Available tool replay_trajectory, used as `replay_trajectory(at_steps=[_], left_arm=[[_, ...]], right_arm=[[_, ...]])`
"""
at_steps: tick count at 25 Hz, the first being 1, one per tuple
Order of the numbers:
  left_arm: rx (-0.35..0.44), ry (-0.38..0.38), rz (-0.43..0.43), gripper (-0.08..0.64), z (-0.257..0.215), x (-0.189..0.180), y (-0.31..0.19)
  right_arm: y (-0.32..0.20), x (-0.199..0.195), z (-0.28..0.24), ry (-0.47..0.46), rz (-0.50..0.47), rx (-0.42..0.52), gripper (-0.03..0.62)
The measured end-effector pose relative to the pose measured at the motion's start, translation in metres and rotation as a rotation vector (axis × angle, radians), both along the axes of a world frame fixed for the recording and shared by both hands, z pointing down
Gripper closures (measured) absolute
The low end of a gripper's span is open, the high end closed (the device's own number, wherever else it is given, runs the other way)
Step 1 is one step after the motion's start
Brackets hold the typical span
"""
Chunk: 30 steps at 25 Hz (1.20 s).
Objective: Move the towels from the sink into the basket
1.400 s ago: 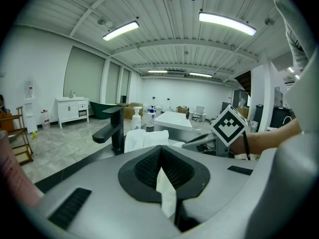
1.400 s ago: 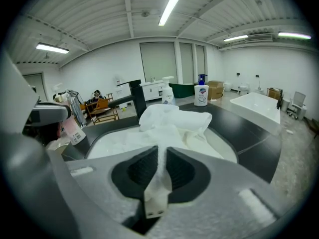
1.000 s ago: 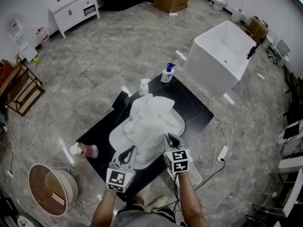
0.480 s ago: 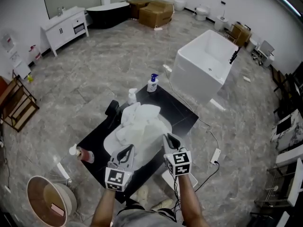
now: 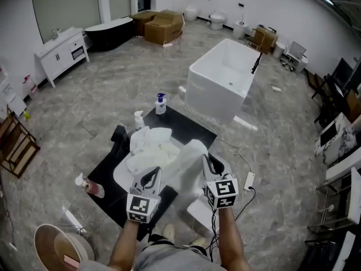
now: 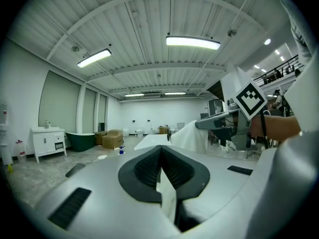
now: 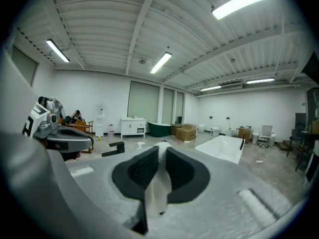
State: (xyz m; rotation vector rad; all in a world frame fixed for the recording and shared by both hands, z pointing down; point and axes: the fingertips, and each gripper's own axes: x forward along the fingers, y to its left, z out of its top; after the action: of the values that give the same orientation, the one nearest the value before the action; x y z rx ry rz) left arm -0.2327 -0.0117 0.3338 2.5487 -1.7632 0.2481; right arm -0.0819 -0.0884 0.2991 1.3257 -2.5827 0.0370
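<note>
White towel (image 5: 189,161) hangs between left gripper (image 5: 151,176) and right gripper (image 5: 207,162), both clamped on its edge. Held clear of the sink (image 5: 118,180), presumably for carrying to the basket (image 5: 53,252).

A bathroom-fittings showroom: freestanding white bathtub (image 5: 221,77), toilet (image 5: 216,20), vanity cabinet (image 5: 60,49), cardboard boxes (image 5: 164,26)

The towel (image 5: 189,160) is soft white cloth, rumpled, like the towels (image 5: 148,143) heaped in the smooth, glossy white sink (image 5: 119,176). The worktop (image 5: 189,127) is matt black. The floor (image 5: 113,78) is polished grey veined stone. At 1 o'clock the tub (image 5: 223,78) is glossy white; at 12 the boxes (image 5: 163,27) are brown cardboard. The left tongs (image 6: 160,153) and right tongs (image 7: 162,153) have black ribbed matt pads (image 6: 147,168) in smooth grey plastic.
</note>
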Motion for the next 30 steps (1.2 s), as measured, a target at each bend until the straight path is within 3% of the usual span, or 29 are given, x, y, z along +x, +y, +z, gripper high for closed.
replay_trajectory(at_steps=[13,22,30], left_arm=[[0.06,-0.023,0.209,0.545,-0.027,0.138,0.002],[0.073,-0.02,0.322,0.545,-0.032,0.215,0.005],[0.052,-0.006,0.386,0.545,-0.025,0.273,0.01]], right_arm=[[0.035,0.15,-0.058,-0.012,0.203,0.127,0.551],[0.058,0.236,-0.07,-0.004,0.32,0.163,0.551],[0.077,0.299,-0.056,0.026,0.4,0.141,0.551]])
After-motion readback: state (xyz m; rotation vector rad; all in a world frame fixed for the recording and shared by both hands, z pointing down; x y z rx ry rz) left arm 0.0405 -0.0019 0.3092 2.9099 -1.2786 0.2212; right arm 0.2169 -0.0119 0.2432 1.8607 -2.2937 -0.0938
